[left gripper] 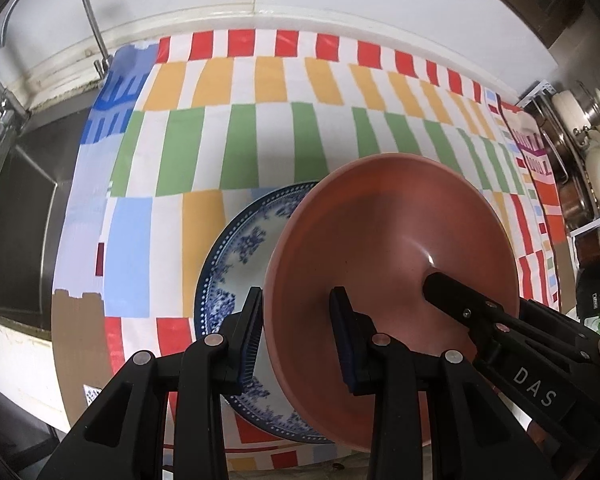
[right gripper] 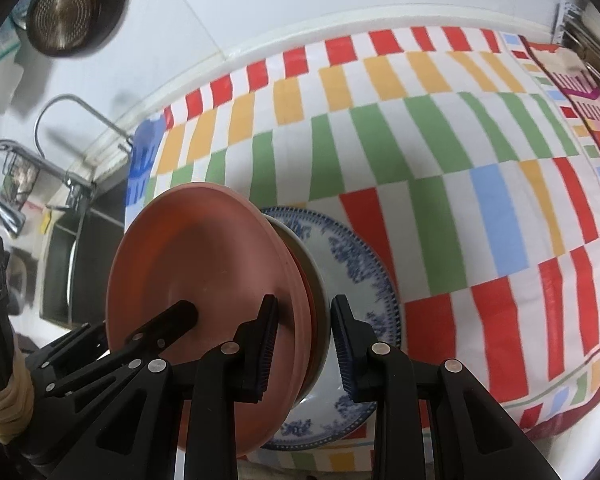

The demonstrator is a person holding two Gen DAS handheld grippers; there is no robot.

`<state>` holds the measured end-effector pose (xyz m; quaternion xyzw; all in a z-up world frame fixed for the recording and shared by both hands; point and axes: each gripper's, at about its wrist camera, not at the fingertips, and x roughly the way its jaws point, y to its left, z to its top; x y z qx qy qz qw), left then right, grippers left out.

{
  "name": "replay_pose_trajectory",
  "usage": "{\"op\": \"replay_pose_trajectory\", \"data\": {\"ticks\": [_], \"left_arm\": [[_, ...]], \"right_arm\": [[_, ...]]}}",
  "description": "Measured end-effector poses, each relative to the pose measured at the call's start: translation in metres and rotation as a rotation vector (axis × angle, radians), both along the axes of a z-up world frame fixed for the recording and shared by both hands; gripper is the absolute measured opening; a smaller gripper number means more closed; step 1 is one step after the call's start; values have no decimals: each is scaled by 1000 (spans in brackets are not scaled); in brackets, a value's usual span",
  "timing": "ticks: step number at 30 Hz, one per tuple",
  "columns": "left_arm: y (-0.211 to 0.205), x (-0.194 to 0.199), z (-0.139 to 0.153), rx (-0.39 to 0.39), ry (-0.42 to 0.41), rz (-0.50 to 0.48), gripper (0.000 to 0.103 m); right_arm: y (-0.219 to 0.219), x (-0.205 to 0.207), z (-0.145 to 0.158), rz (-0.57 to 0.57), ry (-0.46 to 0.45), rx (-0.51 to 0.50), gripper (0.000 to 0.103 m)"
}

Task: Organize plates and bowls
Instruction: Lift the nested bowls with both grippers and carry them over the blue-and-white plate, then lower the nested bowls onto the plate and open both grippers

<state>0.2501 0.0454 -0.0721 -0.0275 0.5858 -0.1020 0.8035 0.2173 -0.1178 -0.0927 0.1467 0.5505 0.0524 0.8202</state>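
Over the striped cloth (left gripper: 236, 148) on the worktop, left wrist view: 1 pink bowl (left gripper: 388, 264) held up on edge, tilted, hollow facing cam. Left gripper (left gripper: 296, 334) fingers clenched on its near-left rim, one pad outside, one inside. Right gripper (left gripper: 440, 286) comes in from the right, a finger lying inside the bowl. Bowl holds nothing. Below/behind it, 1 blue-and-white plate (left gripper: 236, 264) flat on the cloth, partly covered by the bowl. 1 sink (left gripper: 16, 216) at left edge, 2 faucets (left gripper: 48, 4) over it. Pots and a rack (left gripper: 580, 140) at far right, only this view shows them well.

Right wrist view: pink bowl (right gripper: 196, 280) again, seen edge-on from the other side. Here the rim reads as layered: pink over a red band (right gripper: 307, 300) and a pale outer layer; could be >1 dish stacked, cannot tell the count. Right gripper (right gripper: 302, 338) fingers clamped across that rim edge. Left gripper (right gripper: 180, 312) enters from lower left, finger inside the bowl. Plate (right gripper: 356, 268) on cloth (right gripper: 440, 160) just beside/under the bowl. Only here: 1 round metal strainer (right gripper: 62, 16) hanging on the wall, top left. Sink (right gripper: 64, 264) and faucets (right gripper: 4, 188) at left.
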Motion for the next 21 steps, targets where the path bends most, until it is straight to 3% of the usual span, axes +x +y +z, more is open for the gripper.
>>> {"op": "replay_pose_trajectory", "data": {"ticks": [17,21], "left_arm": [[3,1,-15,-11,25,-14,33],[4,0,-15,-26,15,-25,38]], "right_arm": [[9,2,-19,5,40,-7,29],[10,1,-19,5,29,-12,30]]}}
